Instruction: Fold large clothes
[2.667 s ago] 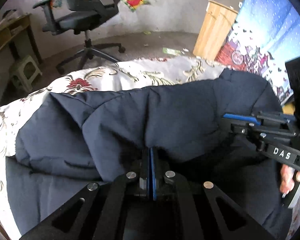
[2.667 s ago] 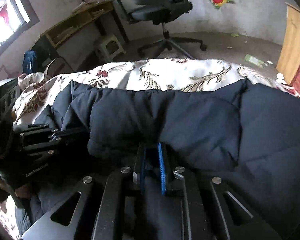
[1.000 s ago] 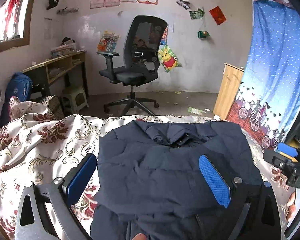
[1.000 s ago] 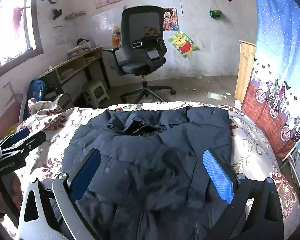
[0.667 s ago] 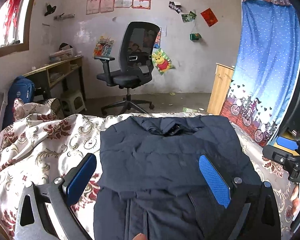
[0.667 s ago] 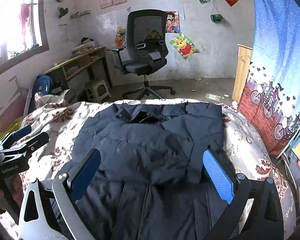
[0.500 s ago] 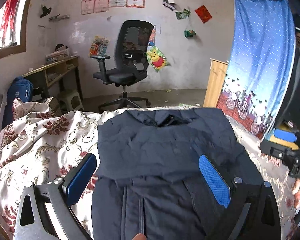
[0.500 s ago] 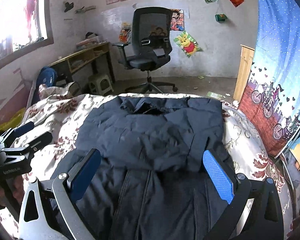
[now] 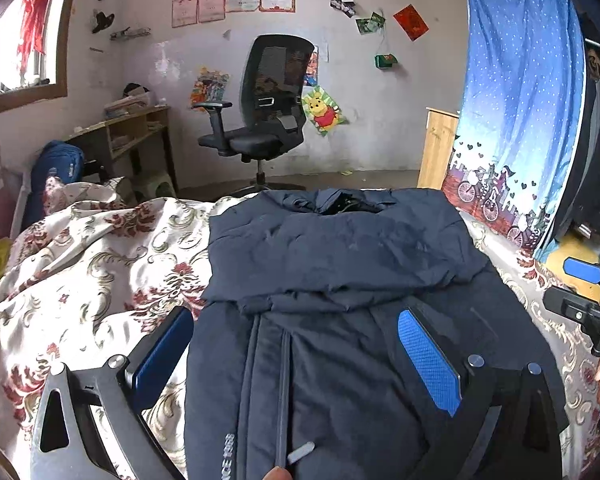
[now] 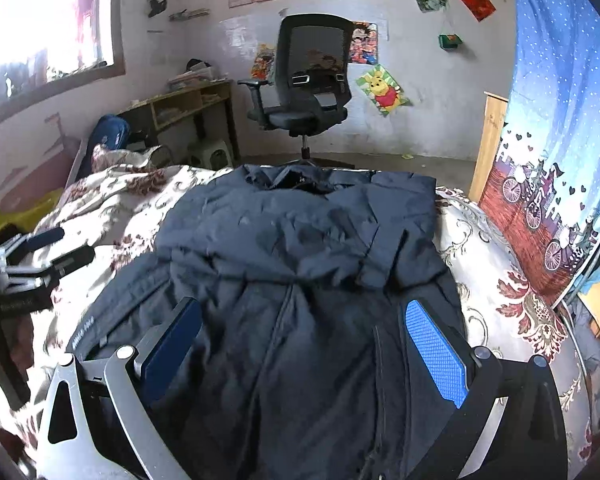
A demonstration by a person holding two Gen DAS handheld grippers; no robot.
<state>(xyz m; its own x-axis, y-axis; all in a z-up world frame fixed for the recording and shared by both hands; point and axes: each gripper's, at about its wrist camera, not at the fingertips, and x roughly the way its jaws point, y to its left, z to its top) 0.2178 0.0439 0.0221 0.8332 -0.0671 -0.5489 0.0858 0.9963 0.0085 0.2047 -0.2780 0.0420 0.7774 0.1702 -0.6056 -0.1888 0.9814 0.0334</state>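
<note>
A dark navy padded jacket (image 9: pixel 340 248) lies on a floral bedspread (image 9: pixel 100 264), collar at the far end. Its upper layer is folded down across the chest, and the zipper (image 9: pixel 283 380) runs toward me below the fold. My left gripper (image 9: pixel 294 316) hovers open above the jacket's lower left part, nothing between its blue pads. In the right wrist view the jacket (image 10: pixel 300 240) fills the middle, and my right gripper (image 10: pixel 303 306) hangs open over its lower half. Each gripper shows in the other's view: the right one (image 9: pixel 584 296) at the right edge, the left one (image 10: pixel 32 260) at the left edge.
Beyond the bed stand a black office chair (image 9: pixel 268 120), a wooden desk (image 9: pixel 132 132) with a blue backpack (image 9: pixel 56 168) beside it, and a wooden cabinet (image 9: pixel 436 148). A blue curtain (image 9: pixel 516 120) hangs along the right side. Bedspread (image 10: pixel 484 248) shows on both sides of the jacket.
Both grippers were shut on the jacket fabric, then opened and let it go. Since then they have drawn back toward me, bringing the jacket's lower half and zipper into view.
</note>
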